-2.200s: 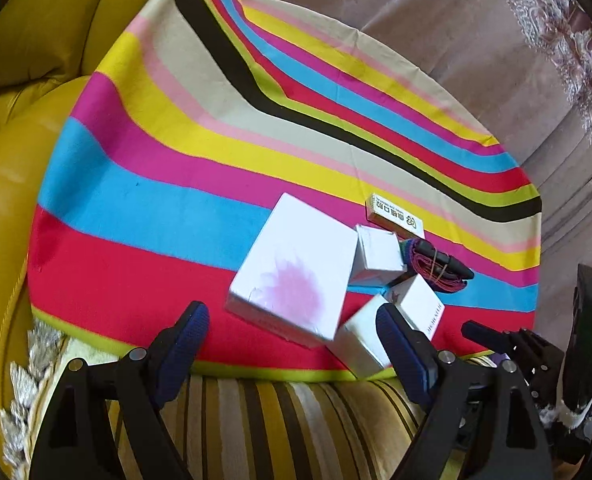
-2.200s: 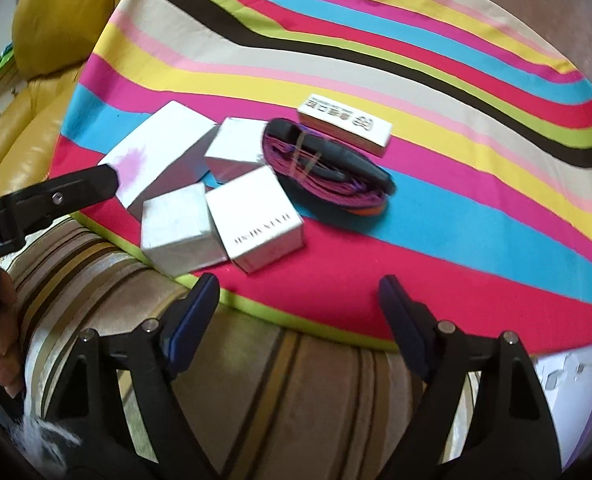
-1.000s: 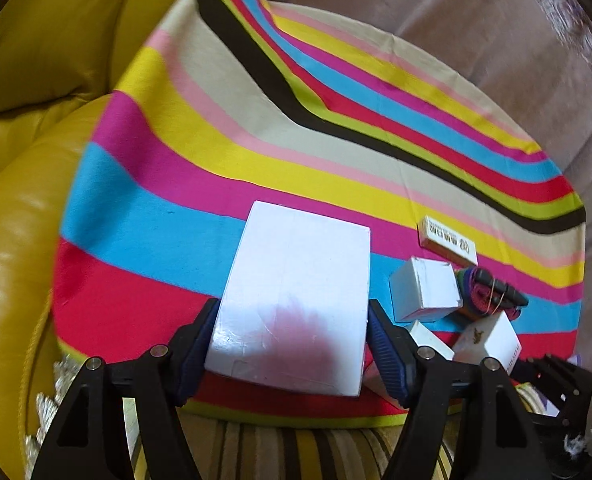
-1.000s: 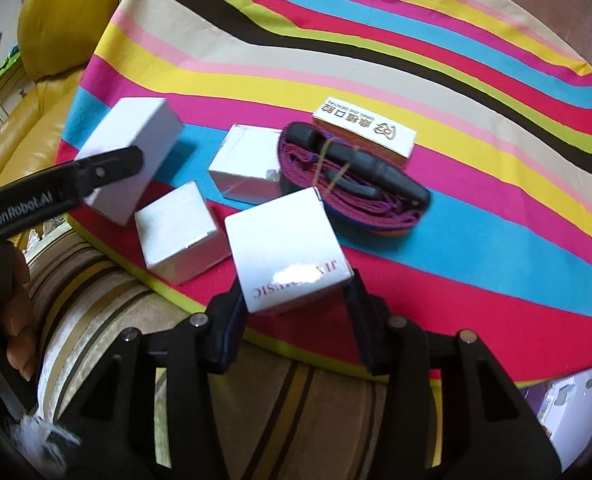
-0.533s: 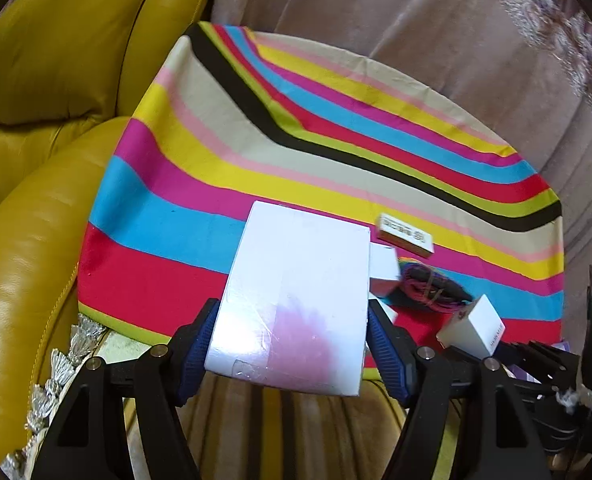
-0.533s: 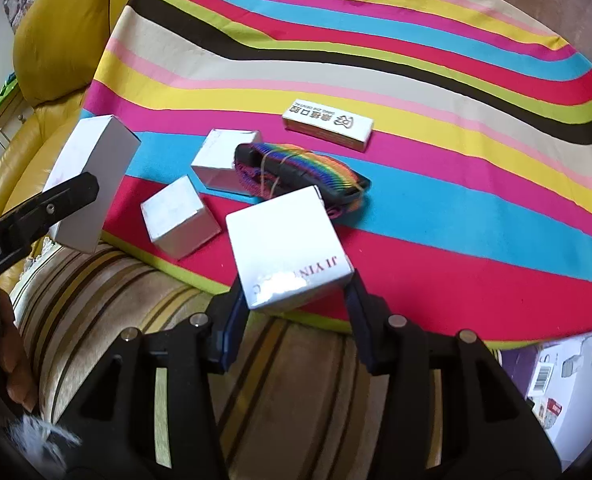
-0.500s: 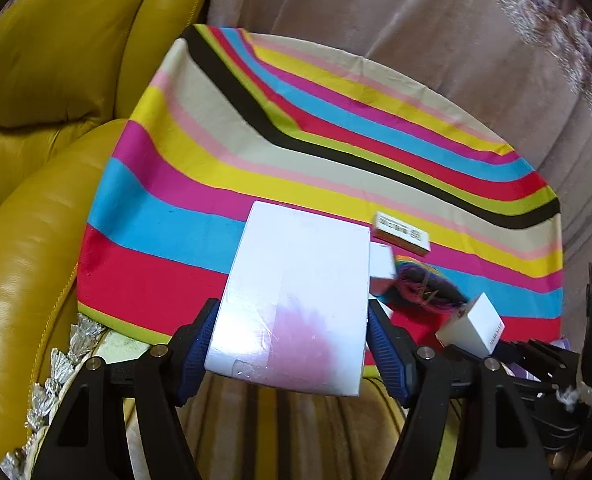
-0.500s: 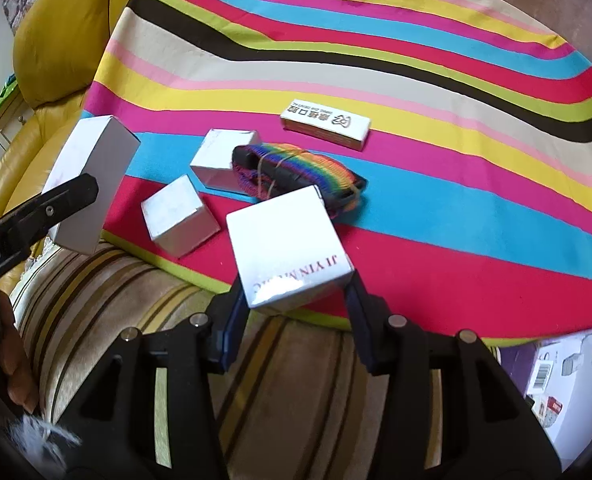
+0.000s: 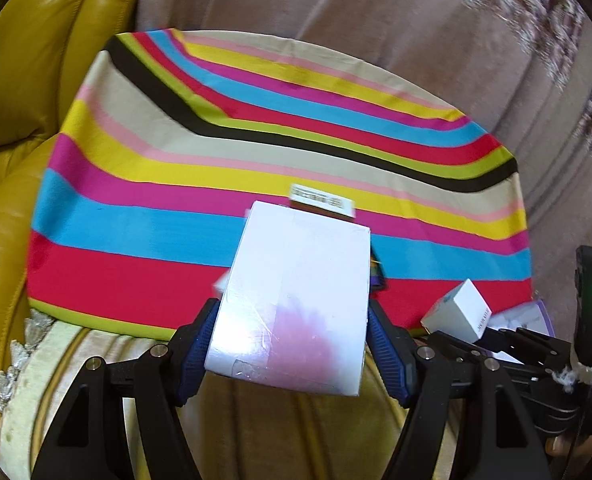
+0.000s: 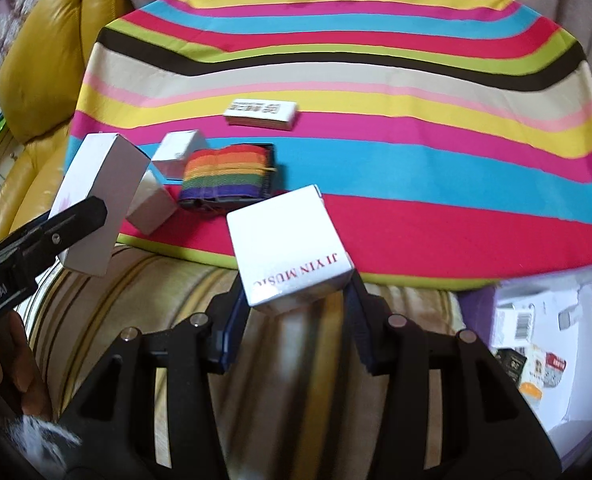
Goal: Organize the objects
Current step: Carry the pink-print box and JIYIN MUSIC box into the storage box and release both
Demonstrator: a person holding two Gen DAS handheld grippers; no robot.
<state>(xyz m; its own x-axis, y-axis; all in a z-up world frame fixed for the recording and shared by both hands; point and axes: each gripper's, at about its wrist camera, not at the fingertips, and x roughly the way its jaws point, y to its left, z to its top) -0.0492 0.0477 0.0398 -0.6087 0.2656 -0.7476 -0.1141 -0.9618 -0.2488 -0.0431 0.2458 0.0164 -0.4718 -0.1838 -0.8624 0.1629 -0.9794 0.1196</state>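
My left gripper [image 9: 294, 346] is shut on a large white box with a pink smear [image 9: 296, 300] and holds it above the near edge of the striped cloth [image 9: 176, 160]. That box also shows in the right wrist view [image 10: 100, 200]. My right gripper [image 10: 294, 312] is shut on a white cube box with red lettering [image 10: 288, 240], lifted off the cloth; it also shows in the left wrist view [image 9: 459, 316]. Two small white boxes [image 10: 176, 152] [image 10: 152, 204], a rainbow strap bundle [image 10: 228, 174] and a flat labelled box [image 10: 262, 114] lie on the cloth [image 10: 375, 92].
The striped cloth covers a round top beside a yellow leather sofa [image 9: 24, 80]. A striped cushion [image 10: 176, 300] lies below the near edge. A purple and white carton [image 10: 555, 340] with small packages sits at the lower right. Brown drapery [image 9: 375, 20] hangs behind.
Both grippers have drawn back and up from the cloth with their boxes. The objects left on the cloth look smaller and farther away.
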